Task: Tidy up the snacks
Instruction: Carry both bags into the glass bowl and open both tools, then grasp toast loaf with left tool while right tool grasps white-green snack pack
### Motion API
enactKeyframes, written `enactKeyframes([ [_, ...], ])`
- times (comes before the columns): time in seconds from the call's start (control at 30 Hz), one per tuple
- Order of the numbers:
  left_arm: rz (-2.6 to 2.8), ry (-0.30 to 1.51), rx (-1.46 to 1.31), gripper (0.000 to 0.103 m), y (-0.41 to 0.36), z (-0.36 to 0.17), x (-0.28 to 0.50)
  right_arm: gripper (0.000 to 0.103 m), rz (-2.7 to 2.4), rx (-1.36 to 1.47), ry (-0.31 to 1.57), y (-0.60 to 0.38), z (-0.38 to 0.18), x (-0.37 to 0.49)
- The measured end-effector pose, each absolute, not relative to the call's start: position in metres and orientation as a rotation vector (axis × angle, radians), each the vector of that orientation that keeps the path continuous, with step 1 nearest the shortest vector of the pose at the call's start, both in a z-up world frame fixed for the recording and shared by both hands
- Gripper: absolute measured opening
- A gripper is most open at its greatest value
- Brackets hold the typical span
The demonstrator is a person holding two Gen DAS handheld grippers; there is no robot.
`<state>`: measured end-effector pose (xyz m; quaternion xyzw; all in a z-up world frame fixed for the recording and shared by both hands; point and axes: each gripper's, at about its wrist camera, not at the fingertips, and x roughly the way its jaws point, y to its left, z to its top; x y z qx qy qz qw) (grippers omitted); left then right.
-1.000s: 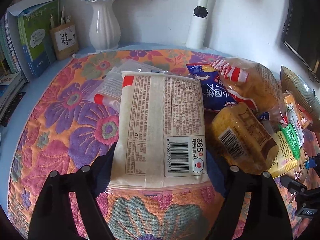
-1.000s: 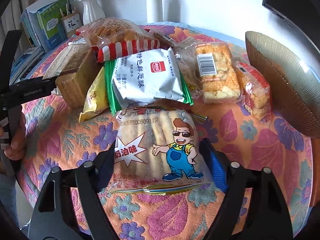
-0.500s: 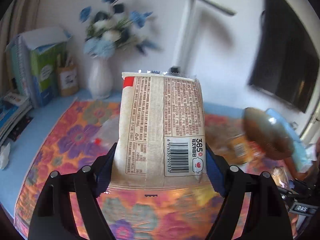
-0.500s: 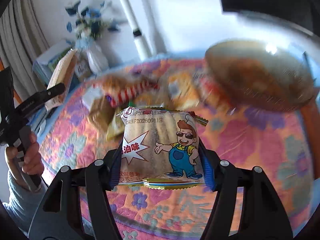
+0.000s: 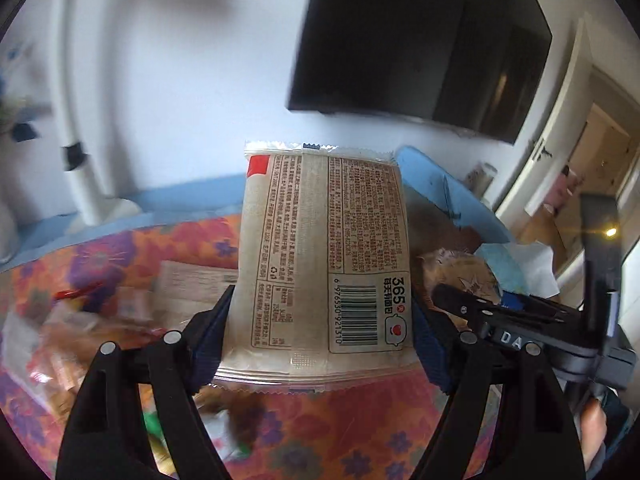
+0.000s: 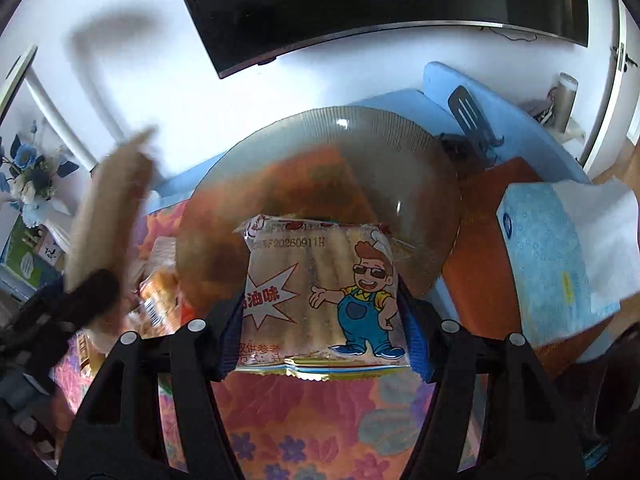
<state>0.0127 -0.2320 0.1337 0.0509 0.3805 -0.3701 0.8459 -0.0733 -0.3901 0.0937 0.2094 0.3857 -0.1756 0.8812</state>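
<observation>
My left gripper (image 5: 316, 344) is shut on a beige bread packet (image 5: 320, 264) with a barcode, held up in the air above the flowered tablecloth (image 5: 344, 432). My right gripper (image 6: 320, 336) is shut on a cartoon-boy biscuit packet (image 6: 324, 296), held just in front of a large brown glass bowl (image 6: 420, 184). The bread packet (image 6: 108, 216) and left gripper show blurred at the left of the right wrist view. The right gripper (image 5: 492, 320) shows at the right of the left wrist view. Other snacks (image 5: 80, 328) lie blurred on the cloth.
A black TV (image 6: 360, 8) hangs on the white wall. A blue tissue box (image 6: 560, 260) lies right of the bowl. A flower vase (image 6: 28, 184) and a white lamp post (image 5: 80, 120) stand at the back left. A blue chair back (image 6: 480, 96) stands behind the bowl.
Both grippers have lifted their packets off the table and swung right toward the glass bowl. The snack pile has dropped to the lower left of both views.
</observation>
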Motion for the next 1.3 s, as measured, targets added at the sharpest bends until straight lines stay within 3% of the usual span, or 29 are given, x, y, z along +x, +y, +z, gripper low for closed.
enactKeyframes([
  [0.07, -0.745, 0.790, 0.153, 0.084, -0.254, 0.125, 0.022, 0.085, -0.410, 0.331, 0.789, -0.389, 0.097, -0.066],
  [0.3, -0.659, 0.721, 0.029, 0.086, -0.184, 0.152, 0.016, 0.087, -0.256, 0.265, 0.642, -0.365, 0.115, -0.108],
  [0.37, -0.487, 0.607, -0.001, 0.086, -0.148, 0.166, -0.001, 0.099, -0.151, 0.191, 0.563, -0.331, 0.123, -0.122],
  [0.6, -0.172, 0.434, -0.054, 0.091, -0.021, 0.183, -0.060, 0.100, 0.074, 0.219, 0.542, -0.252, 0.113, -0.115],
  [0.77, 0.035, 0.466, -0.003, 0.094, 0.038, 0.136, -0.066, 0.100, 0.157, 0.315, 0.617, -0.222, 0.074, -0.091],
  [1.03, 0.075, 0.594, 0.064, 0.094, 0.043, 0.043, -0.036, 0.100, 0.091, 0.373, 0.746, -0.219, 0.023, -0.068],
  [1.3, 0.026, 0.542, 0.132, 0.095, 0.029, 0.045, -0.047, 0.100, 0.135, 0.434, 0.788, -0.228, 0.015, -0.062],
])
